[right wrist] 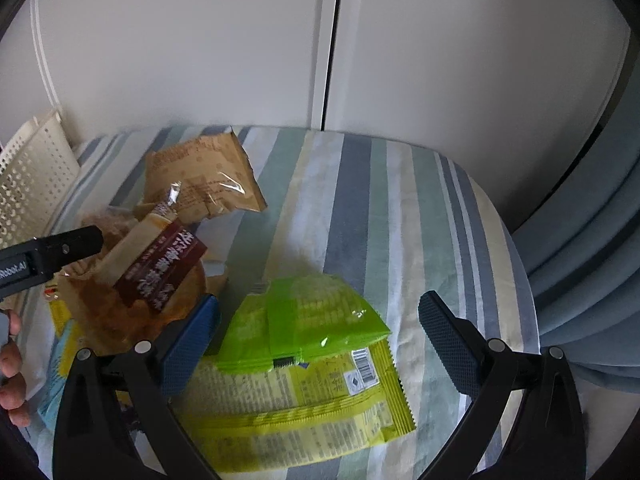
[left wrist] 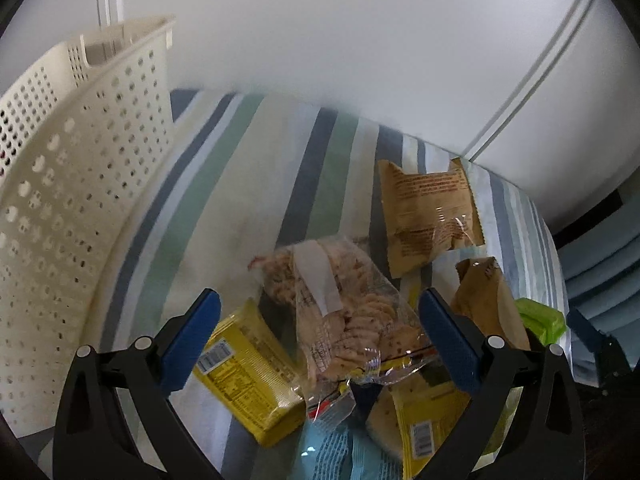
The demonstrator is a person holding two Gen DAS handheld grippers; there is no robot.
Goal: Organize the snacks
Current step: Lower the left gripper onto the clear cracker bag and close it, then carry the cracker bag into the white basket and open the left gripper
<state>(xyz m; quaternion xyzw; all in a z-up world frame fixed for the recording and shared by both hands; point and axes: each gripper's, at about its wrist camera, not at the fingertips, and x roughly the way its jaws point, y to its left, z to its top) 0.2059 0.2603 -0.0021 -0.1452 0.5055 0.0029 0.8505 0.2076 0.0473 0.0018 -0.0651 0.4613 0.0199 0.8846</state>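
Note:
A pile of snack packets lies on a striped cloth (left wrist: pixel 240 184). My left gripper (left wrist: pixel 320 332) is open above a clear bag of biscuits (left wrist: pixel 344 304), which lies between its blue pads. A yellow packet (left wrist: pixel 248 372) lies under the bag on the left. A brown paper packet (left wrist: pixel 428 208) lies farther off. My right gripper (right wrist: pixel 320 328) is open over a bright green packet (right wrist: pixel 304 320) that rests on a larger yellow-green packet (right wrist: pixel 296 404). To its left lie a brown packet with a dark red label (right wrist: pixel 160 268) and another brown packet (right wrist: pixel 200 176).
A cream perforated plastic basket (left wrist: pixel 68 208) stands at the left on the cloth, its corner (right wrist: pixel 32 168) also in the right wrist view. White cabinet doors (right wrist: pixel 320 48) rise behind. The other gripper's black arm (right wrist: pixel 48 256) and a person's fingers (right wrist: pixel 12 376) show at left.

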